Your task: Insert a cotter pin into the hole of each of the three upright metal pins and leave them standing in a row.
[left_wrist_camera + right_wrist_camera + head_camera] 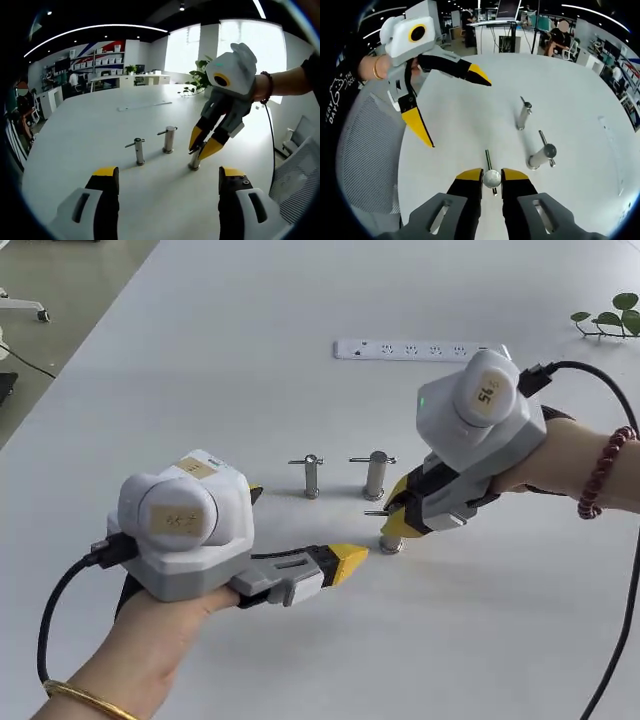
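Mostly open room: the white tabletop is bare across the upper left of the head view, its edge running diagonally down toward the frame's left side w/ floor beyond. A white power strip lies at top centre, well apart from the work, and a green leafy plant sits at the upper right corner.

The left gripper is at lower left, its hand coming in from the bottom edge w/ a gold bangle on the wrist. Its yellow-tipped jaws are spread wide, nothing between them, pointing toward the pins. The right gripper comes in from the right edge, angled down and toward frame left, w/ a dark bead bracelet on the wrist.

Three short upright steel pins stand at frame centre. The far-left pin and the middle pin each carry a crosswise cotter pin near the top, and both stand free. The third pin stands just below the middle one, under the right gripper's tips, w/ a thin cotter pin sticking out toward frame left.

The right gripper view adds what the head view hides: its jaws are narrow, pressed to both sides of the third pin's round head, the cotter pin crossing beneath it. That view also shows the table's near edge beside a grey mesh chair. The left gripper view shows all three pins in a rough row, clear table around them.
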A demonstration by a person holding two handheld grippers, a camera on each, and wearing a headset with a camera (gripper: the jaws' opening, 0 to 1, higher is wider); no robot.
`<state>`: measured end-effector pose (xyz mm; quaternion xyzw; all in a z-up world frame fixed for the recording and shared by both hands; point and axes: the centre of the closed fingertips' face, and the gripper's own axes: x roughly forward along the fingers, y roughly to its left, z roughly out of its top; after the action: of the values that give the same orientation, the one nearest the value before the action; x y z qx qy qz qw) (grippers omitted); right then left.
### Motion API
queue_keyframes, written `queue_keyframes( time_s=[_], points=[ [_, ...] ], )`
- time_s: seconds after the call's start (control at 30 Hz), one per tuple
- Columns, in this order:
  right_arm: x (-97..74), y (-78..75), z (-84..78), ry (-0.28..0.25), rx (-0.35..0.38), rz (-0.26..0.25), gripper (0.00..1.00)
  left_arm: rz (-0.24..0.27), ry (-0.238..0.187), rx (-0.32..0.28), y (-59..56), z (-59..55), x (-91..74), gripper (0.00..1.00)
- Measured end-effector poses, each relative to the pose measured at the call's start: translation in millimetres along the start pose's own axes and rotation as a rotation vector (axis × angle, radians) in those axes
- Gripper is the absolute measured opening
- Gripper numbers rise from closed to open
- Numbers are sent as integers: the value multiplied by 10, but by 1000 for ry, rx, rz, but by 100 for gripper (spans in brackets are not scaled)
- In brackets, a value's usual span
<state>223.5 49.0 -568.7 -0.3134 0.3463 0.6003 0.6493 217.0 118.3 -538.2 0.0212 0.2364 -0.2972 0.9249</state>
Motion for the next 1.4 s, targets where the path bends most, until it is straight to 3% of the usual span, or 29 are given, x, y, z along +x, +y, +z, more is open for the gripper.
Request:
queue_keyframes(
  time_s=[0.33,0.53,0.8,1.07,1.4],
  points=[
    [-6,9,-1,-7,-14,5,8,0,-37,15,41,47,-29,92],
    [-22,27,-22,2,-41,12,8,-11,-34,22,23,10,-25,97],
    [-87,-19,-94,5,-25,6,8,-9,-36,17,48,8,6,99],
    [-193,-150,-153,-5,-5,-20,8,-13,-45,12,37,21,14,99],
    [-276,-354,-267,19,-6,-47,8,-7,-41,10,52,7,20,99]
  ],
)
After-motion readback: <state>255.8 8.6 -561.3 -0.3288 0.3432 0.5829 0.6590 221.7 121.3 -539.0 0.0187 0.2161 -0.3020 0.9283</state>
